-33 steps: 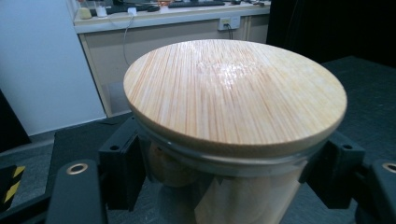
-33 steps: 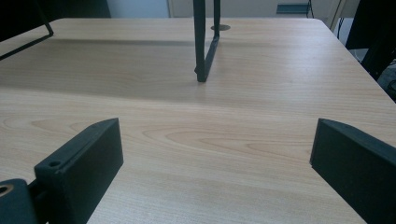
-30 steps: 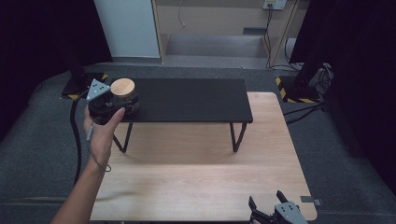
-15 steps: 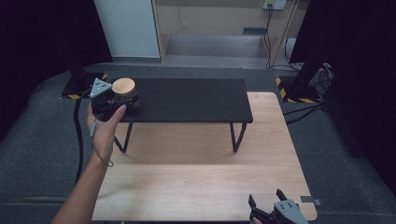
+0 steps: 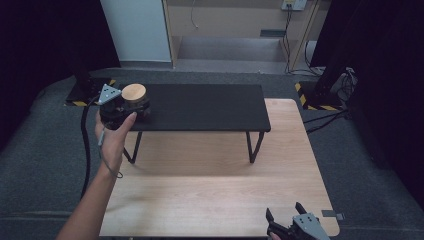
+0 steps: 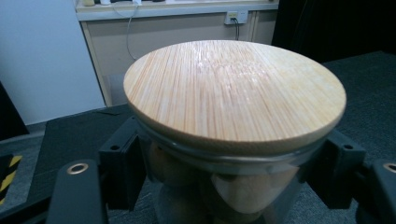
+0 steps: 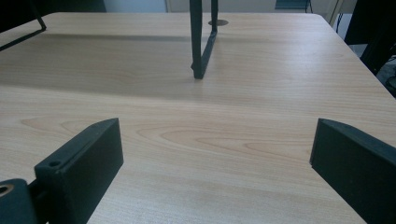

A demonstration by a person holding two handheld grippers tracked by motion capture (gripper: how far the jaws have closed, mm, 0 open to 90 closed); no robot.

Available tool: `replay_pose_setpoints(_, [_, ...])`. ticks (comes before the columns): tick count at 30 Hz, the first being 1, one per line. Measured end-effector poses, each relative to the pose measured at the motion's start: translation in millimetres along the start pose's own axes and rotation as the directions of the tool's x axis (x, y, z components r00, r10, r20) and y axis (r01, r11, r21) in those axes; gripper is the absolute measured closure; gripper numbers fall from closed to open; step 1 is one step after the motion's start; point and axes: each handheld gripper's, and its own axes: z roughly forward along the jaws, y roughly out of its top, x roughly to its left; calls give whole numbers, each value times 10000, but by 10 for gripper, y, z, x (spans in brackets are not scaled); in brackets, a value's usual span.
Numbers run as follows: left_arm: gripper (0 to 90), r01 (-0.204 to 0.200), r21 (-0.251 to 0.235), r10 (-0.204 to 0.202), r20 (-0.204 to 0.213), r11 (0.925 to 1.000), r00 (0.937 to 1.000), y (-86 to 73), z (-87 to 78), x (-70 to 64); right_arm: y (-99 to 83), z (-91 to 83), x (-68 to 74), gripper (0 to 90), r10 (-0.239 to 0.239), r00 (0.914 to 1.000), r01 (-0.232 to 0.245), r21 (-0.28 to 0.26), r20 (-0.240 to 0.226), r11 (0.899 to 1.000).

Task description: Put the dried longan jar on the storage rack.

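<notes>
Up high, the left gripper [image 5: 127, 107] clasps a round glass jar with a flat bamboo lid [image 5: 134, 93] at the left end of the long black shelf [image 5: 210, 107] standing on the pale wooden counter [image 5: 215, 185]; I can't tell whether the jar's base touches the shelf. The right gripper [image 5: 286, 216] waits at the counter's near edge, likely keeping clear.

Closer, the left gripper view shows black jaws squeezing the glass wall just under the lid [image 6: 233, 91] — the jar stands upright, its axis vertical, lid skyward.

Across, the right gripper view shows jaws spread wide over bare wood, with a shelf leg [image 7: 201, 42] ahead.
</notes>
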Motion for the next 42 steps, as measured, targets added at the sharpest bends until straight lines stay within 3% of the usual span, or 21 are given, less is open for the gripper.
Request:
replay_pose_setpoints(1, [171, 62, 43, -62, 67, 10000, 10000, 9, 15, 17, -3, 2, 1, 29, 7, 10000, -7, 6, -10, 10000])
replay_pose_setpoints(5, [60, 82, -65, -83, -32, 9999, 10000, -13, 11, 8, -5, 4, 1, 29, 4, 10000, -4, 4, -30, 10000])
replay_pose_setpoints(10, [22, 127, -180, -129, -109, 9998, 9999, -37, -20, -7, 1, 15, 0, 29, -5, 10000, 5, 28, -98, 10000])
replay_pose_setpoints(22, [20, 43, -470, -42, 23, 9989, 10000, -43, -171, -54, 22, 18, 20, 29, -44, 9999, 44, -3, -159, 10000])
replay_pose_setpoints(29, [18, -127, -572, 119, -143, 9983, 9998, -60, -304, -98, 30, 16, 42, 29, -85, 9997, 84, -41, -207, 10000])
replay_pose_setpoints(38, [18, -145, -862, 131, -167, 9962, 9998, -255, -590, -210, 42, 14, 64, 29, -127, 9996, 124, -90, -267, 9999])
replay_pose_setpoints(42, [19, 66, -860, -66, 11, 9963, 10000, -392, -699, -239, 44, 17, 77, 29, -161, 9994, 157, -122, -308, 9998])
